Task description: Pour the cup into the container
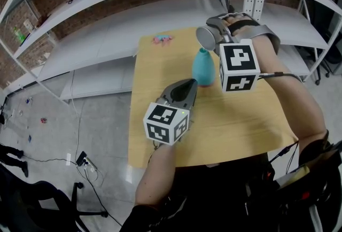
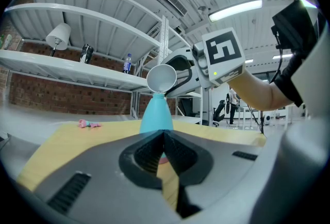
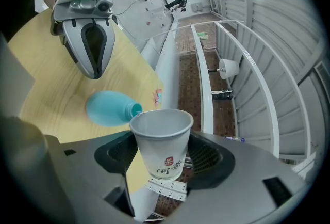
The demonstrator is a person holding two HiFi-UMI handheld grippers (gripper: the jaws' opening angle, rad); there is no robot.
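Paper cup (image 3: 161, 138), gripped by the right tongs (image 3: 161, 158), tips at the tiny mouth of the teal bottle (image 1: 203, 67), mid-worktop (image 1: 240, 124). Left tongs (image 2: 164, 138) are closed on nothing beside it. Nothing holds the bottle, so a bump could topple it, or the pour could miss

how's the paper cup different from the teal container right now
Colour: the paper cup is white with a printed mark; the teal container is plain.
Shape: the cup has a wide mouth, while the container narrows to a slim neck.
Pose: the cup is tipped, clamped in the right gripper; the container stands upright on the table, ungripped.
Shared: both are open-topped.
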